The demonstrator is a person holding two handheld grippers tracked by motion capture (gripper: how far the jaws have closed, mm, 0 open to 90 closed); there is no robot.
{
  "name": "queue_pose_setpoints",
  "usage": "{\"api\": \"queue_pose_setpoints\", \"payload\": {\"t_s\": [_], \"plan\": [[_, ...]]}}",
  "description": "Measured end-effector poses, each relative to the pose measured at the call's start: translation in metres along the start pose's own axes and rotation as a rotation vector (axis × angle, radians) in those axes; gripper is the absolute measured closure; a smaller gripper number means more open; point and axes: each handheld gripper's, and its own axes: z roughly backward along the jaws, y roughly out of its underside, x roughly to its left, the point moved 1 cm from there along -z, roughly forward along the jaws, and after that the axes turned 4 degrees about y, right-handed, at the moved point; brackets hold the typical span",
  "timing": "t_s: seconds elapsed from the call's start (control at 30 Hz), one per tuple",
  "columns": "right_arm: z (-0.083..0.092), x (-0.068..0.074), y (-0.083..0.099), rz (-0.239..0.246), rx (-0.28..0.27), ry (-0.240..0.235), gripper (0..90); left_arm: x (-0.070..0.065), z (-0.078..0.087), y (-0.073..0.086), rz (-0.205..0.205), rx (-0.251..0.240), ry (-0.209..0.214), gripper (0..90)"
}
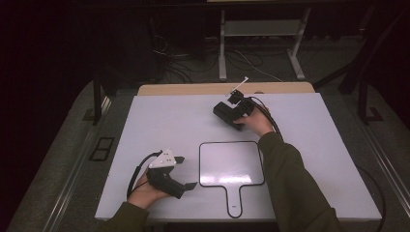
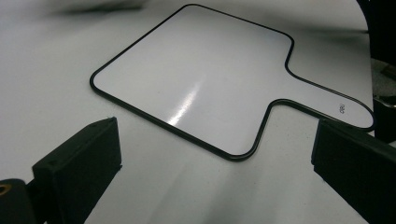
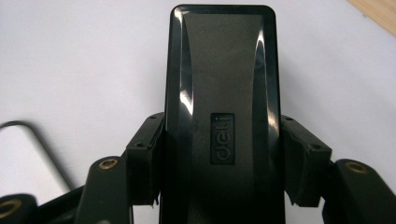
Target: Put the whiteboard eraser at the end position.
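So the right gripper [image 3: 219, 163] is clamped on a glossy black plastic rectangular eraser block [image 3: 222, 102] with rounded corners, a matte centre strip and an embossed logo, one pad on each long side. It's held over the far part of the white surface [image 1: 159, 121], beyond the small paddle-shaped whiteboard with a thin black rim and short handle [image 1: 231, 163]. The left gripper [image 1: 186, 172] sits spread wide and empty, just left of that whiteboard.

high: overhead, facing forward | gripper views: close, sharing whiteboard [image 2: 201, 79]
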Motion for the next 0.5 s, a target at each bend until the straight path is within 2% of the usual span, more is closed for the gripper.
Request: {"api": "queue_pose_setpoints", "payload": {"t_s": [0.17,0.27,0.33,0.43,0.5], "plan": [[-0.014,-0.012,0.001,-0.022,0.014,0.016,38.7,0.000,-0.001,0.000,0.001,0.003,0.005,0.6],[-0.023,-0.011,0.003,-0.020,0.028,-0.002,38.5,0.001,-0.001,0.000,0.003,0.002,0.005,0.6],[-0.029,-0.009,0.004,-0.003,0.043,0.017,38.3,0.001,0.000,0.000,-0.009,0.015,0.008,0.6],[-0.029,-0.008,0.005,-0.010,0.034,0.016,37.6,0.001,-0.001,0.000,-0.004,0.012,0.009,0.6],[-0.023,-0.009,0.005,-0.017,0.002,0.009,32.5,0.001,-0.002,0.000,-0.005,0.015,0.009,0.6]]}}
